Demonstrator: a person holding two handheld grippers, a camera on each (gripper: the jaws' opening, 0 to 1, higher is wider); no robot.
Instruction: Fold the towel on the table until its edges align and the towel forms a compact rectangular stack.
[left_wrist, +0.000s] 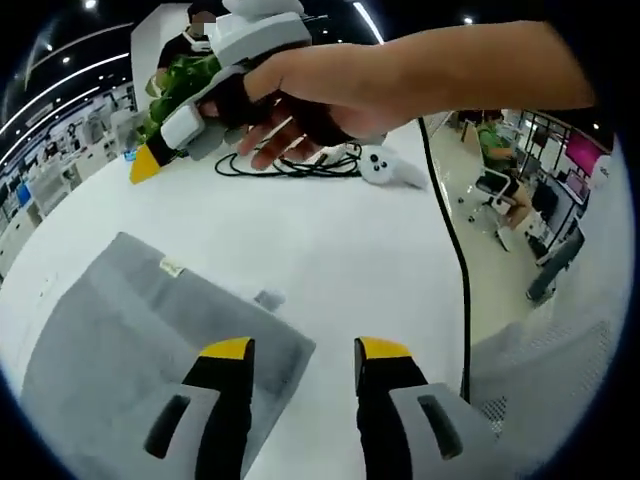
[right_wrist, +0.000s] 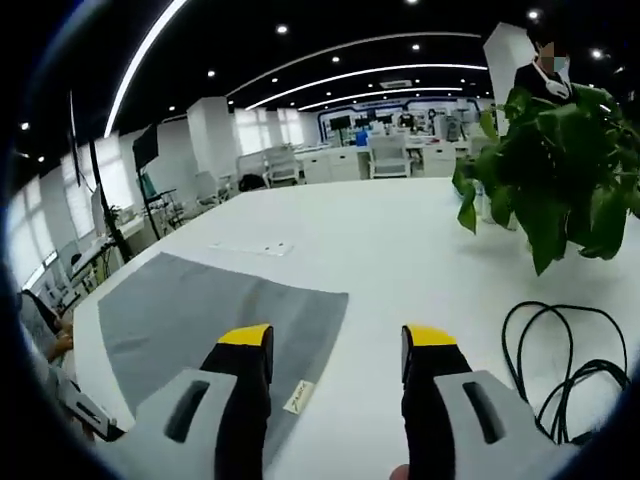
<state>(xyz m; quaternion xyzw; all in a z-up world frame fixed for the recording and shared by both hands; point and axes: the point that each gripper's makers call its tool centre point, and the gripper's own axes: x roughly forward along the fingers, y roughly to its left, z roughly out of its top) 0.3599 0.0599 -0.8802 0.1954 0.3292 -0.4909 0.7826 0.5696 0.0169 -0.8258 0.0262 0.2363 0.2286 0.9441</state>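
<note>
The grey towel (left_wrist: 150, 350) lies flat on the white table (left_wrist: 340, 250), with a small label (left_wrist: 172, 267) near its far edge. My left gripper (left_wrist: 305, 350) hovers open over the towel's right corner, its left jaw above the cloth and its right jaw above bare table. A hand holds my right gripper (left_wrist: 150, 165) in the air beyond the towel, its yellow tip pointing left. In the right gripper view the towel (right_wrist: 200, 310) spreads to the lower left with its label (right_wrist: 297, 397) by the near edge. The right gripper (right_wrist: 337, 337) is open above that edge, holding nothing.
A coiled black cable (left_wrist: 290, 165) and a white controller (left_wrist: 385, 168) lie at the table's far side. Another black cable (left_wrist: 455, 260) runs along the right edge. A potted plant (right_wrist: 560, 170) stands by the cable coil (right_wrist: 570, 370). A person (right_wrist: 545, 60) stands behind the plant.
</note>
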